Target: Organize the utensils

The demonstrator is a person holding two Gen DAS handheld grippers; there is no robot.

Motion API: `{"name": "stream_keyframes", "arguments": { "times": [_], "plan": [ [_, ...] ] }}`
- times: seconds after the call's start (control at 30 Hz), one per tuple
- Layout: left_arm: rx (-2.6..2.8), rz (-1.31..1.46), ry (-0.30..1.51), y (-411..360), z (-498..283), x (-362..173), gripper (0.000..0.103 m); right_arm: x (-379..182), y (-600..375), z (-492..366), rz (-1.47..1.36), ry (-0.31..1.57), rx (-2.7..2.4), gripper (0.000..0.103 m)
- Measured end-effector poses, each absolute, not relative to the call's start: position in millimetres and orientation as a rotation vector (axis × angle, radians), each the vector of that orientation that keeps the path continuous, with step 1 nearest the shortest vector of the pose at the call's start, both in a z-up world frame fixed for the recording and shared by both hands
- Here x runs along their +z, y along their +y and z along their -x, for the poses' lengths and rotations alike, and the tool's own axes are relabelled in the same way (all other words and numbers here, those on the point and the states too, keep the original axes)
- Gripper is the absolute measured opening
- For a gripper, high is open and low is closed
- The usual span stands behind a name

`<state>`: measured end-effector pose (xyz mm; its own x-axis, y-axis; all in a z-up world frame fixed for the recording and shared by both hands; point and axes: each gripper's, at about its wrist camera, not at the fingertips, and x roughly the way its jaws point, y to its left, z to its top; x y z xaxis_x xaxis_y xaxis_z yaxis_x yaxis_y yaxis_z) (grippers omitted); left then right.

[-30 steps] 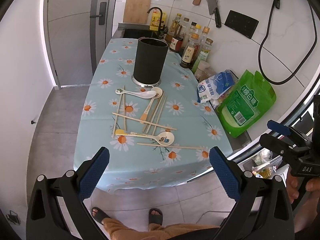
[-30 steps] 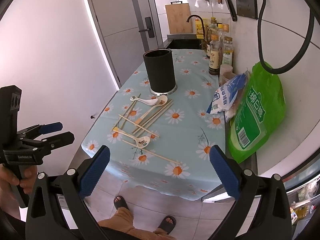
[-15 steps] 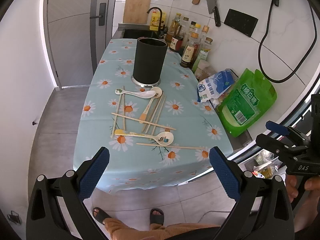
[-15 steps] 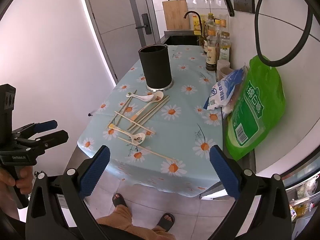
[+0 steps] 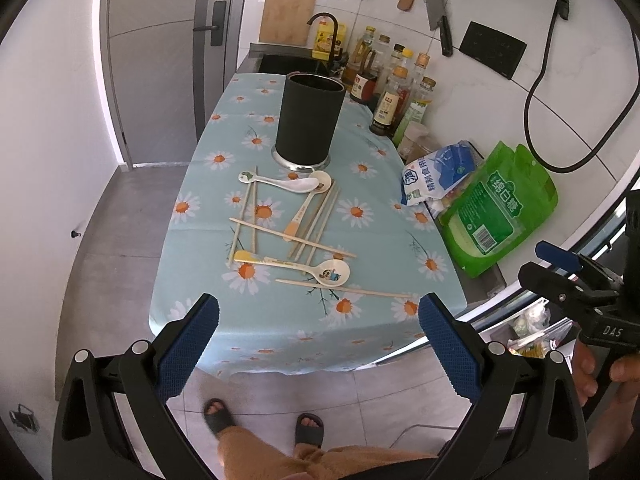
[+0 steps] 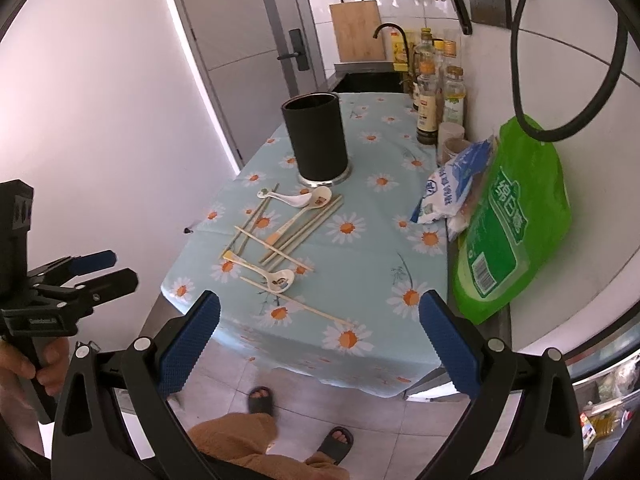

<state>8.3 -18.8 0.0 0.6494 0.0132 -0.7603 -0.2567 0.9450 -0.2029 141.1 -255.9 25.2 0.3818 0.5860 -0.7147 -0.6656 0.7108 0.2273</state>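
Hovering short of the surface's near edge, the left gripper (image 5: 318, 346) has its blue-padded fingers (image 5: 188, 344) spread wide and empty; the right gripper (image 6: 319, 344) is spread the same way, holding nothing. Both hang over the floor, apart from the daisy-print cloth (image 5: 360, 152) covering the surface. Nearest the fingers lies a lone chopstick (image 5: 344, 287), and just beyond it a cartoon-printed spoon (image 5: 296, 266) — its bowl touches that stick. Further in, more chopsticks (image 5: 316, 220) lie criss-crossed with an orange-tipped spoon (image 5: 306, 208) among them and a white ceramic spoon (image 5: 280, 183) across the far end. Behind this scatter stands the black utensil holder (image 5: 310, 120), upright, nothing between it and the utensils. Along the wall side sit a green bag (image 5: 500, 208), a white-and-blue packet (image 5: 434, 176) and a row of sauce bottles (image 5: 394, 92).
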Motion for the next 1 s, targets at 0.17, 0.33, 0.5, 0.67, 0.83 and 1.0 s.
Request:
{"name": "stream_keyframes", "arguments": {
  "times": [0.17, 0.33, 0.5, 0.67, 0.83, 1.0],
  "plan": [
    [0.155, 0.318, 0.858, -17, -10, 0, 0.096, 25, -253, -144, 0.108, 0.867, 0.809, 0.099],
    [0.145, 0.317, 0.866, -12, -16, 1, 0.096, 21, -245, -151, 0.103, 0.883, 0.819, 0.099],
    [0.136, 0.333, 0.875, 0, -22, -2, 0.096, 20, -226, -159, 0.135, 0.888, 0.839, 0.099],
    [0.125, 0.382, 0.888, 16, -29, -11, 0.096, 18, -194, -172, 0.209, 0.901, 0.887, 0.099],
    [0.134, 0.455, 0.905, 39, -33, -24, 0.096, 13, -154, -184, 0.32, 0.905, 0.964, 0.099],
    [0.154, 0.521, 0.904, 60, -32, -40, 0.096, 2, -109, -190, 0.488, 0.905, 1.045, 0.089]
  ]
}}
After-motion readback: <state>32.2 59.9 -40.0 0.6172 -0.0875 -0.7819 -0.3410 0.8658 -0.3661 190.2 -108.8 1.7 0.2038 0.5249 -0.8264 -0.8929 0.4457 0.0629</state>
